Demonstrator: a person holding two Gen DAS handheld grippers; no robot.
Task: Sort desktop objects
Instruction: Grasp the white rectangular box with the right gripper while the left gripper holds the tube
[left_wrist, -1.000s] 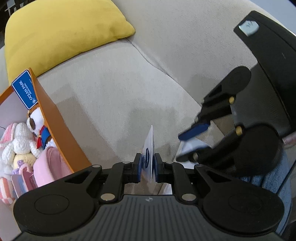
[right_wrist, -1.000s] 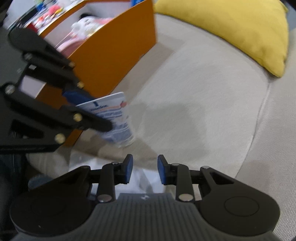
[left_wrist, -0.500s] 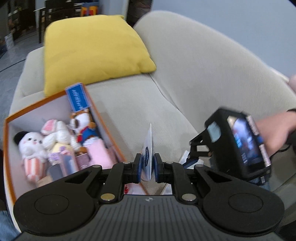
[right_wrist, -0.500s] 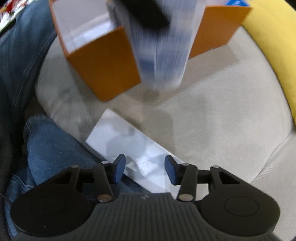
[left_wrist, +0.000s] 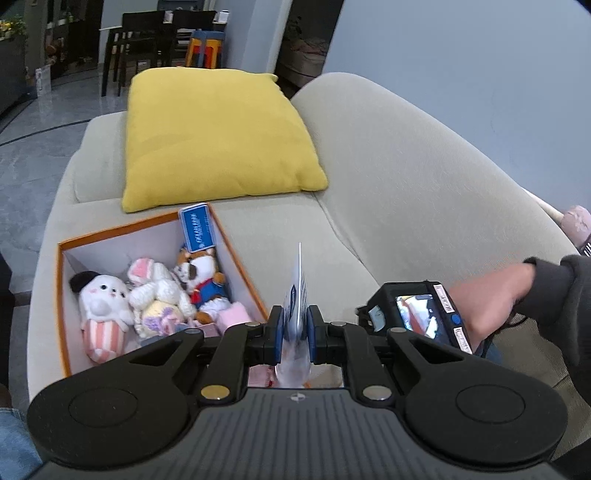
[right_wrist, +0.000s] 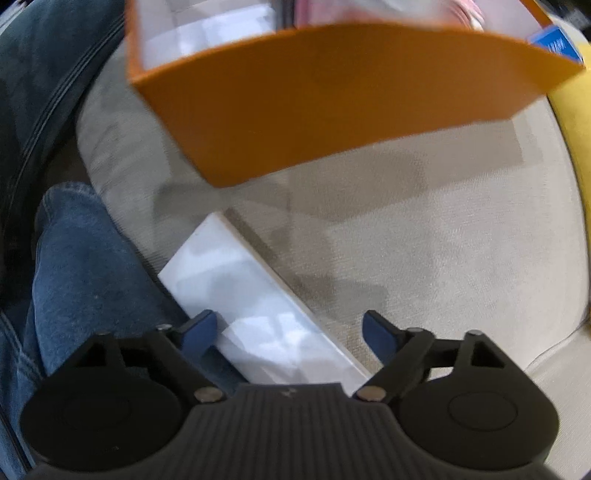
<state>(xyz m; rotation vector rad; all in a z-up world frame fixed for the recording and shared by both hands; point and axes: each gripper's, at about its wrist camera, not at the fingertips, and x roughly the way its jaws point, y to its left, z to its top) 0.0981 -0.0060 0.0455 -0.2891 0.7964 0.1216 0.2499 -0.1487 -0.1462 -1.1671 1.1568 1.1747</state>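
Note:
My left gripper (left_wrist: 294, 330) is shut on a white and blue tube (left_wrist: 296, 295), held edge-on above the sofa, just right of the orange box (left_wrist: 236, 254). The box holds several plush toys (left_wrist: 155, 291) and a blue carton (left_wrist: 197, 227). My right gripper (right_wrist: 291, 332) is open and empty, low over a flat white box (right_wrist: 255, 314) that lies on the sofa seat. The orange box (right_wrist: 332, 96) also shows in the right wrist view, behind the white box. In the left wrist view the right gripper's body (left_wrist: 413, 310) sits at the right, held by a hand.
A yellow cushion (left_wrist: 218, 136) leans at the far end of the beige sofa (left_wrist: 406, 184). A leg in blue jeans (right_wrist: 85, 273) lies left of the white box. Dark dining chairs (left_wrist: 155, 33) stand far behind.
My left gripper rose and tilted back with the tube, so the whole orange box came into view. My right gripper opened wide and moved down toward the white box.

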